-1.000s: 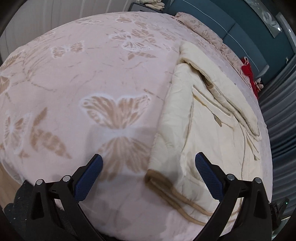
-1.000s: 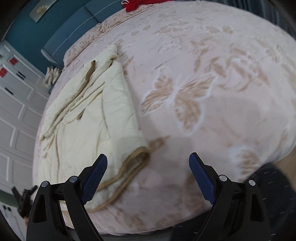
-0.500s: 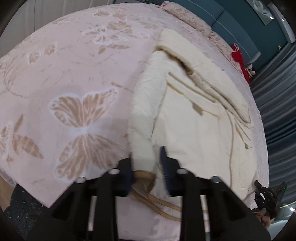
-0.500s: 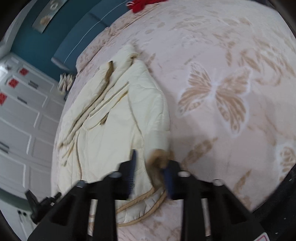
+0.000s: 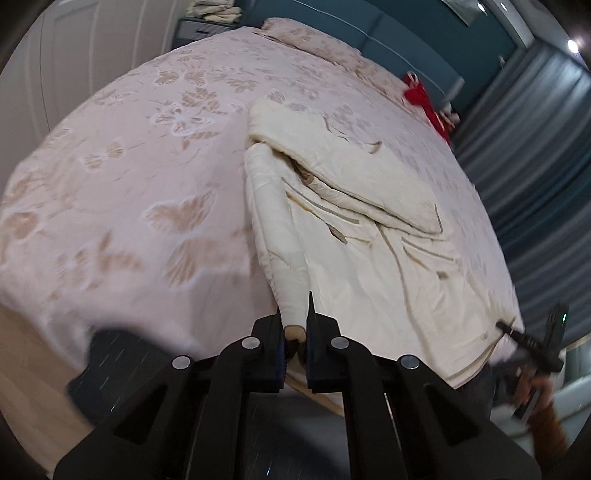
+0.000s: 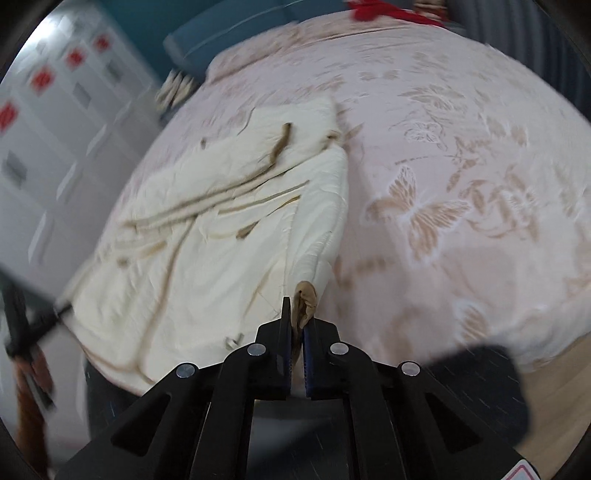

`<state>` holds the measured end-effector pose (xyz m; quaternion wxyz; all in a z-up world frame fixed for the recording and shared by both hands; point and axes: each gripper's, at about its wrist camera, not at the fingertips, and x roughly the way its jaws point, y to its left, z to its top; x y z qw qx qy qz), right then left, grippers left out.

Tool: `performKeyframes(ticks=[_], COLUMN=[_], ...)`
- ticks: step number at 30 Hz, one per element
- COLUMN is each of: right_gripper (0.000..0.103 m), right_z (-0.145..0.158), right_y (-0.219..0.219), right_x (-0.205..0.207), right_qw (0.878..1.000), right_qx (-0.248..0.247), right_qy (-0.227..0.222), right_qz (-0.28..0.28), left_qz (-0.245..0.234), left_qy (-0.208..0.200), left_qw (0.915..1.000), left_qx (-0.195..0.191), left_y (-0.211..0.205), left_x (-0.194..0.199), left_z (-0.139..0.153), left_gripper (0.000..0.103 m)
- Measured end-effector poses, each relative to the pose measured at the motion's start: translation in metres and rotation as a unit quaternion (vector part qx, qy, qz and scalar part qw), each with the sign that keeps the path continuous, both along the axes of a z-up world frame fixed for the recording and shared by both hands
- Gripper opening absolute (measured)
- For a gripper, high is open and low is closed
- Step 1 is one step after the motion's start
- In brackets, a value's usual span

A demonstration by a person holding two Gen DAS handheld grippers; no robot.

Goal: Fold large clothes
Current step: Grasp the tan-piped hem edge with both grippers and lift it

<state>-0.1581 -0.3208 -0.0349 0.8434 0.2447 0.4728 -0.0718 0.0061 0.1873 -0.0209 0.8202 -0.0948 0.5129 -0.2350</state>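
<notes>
A cream padded garment (image 5: 369, 266) with tan trim lies spread on the butterfly-patterned bedspread (image 5: 129, 184). My left gripper (image 5: 295, 321) is shut on the garment's near corner, and the cream fabric rises taut from the bed into its pads. In the right wrist view the same garment (image 6: 221, 240) stretches away to the left, and my right gripper (image 6: 298, 317) is shut on the other near corner, with a fold of tan hem (image 6: 306, 299) sticking up between the pads. Both corners are lifted off the bed. Each view is blurred by motion.
A red cloth (image 5: 421, 96) lies at the bed's far side near grey curtains (image 5: 535, 147). White wardrobe doors (image 6: 44, 129) stand left of the bed (image 6: 461, 147). Folded cream items (image 5: 214, 9) sit by the teal headboard. Wooden floor (image 5: 22, 369) shows below the bed's edge.
Both grippers went from wide open over the garment's near corners to shut on them. Both have since risen, pulling the corners up off the bed.
</notes>
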Motion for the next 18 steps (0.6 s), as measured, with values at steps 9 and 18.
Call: performKeyframes(ticks=[9, 18], right_gripper=[0.004, 0.004], right_z=[0.038, 0.083], right_y=[0.059, 0.030], right_x=[-0.116, -0.072], right_qw=[0.995, 0.998], right_qx=[0.028, -0.037], right_qy=[0.062, -0.045], right_qz=[0.069, 0.023], left_qz=[0.014, 0.042], left_qy=[0.059, -0.017], left_qw=[0.9976, 0.9990], left_qx=[0.034, -0.006], left_y=[0.062, 0.050], left_x=[-0.110, -0.066], left_z=[0.036, 0.074], left_gripper=[0.006, 0.006])
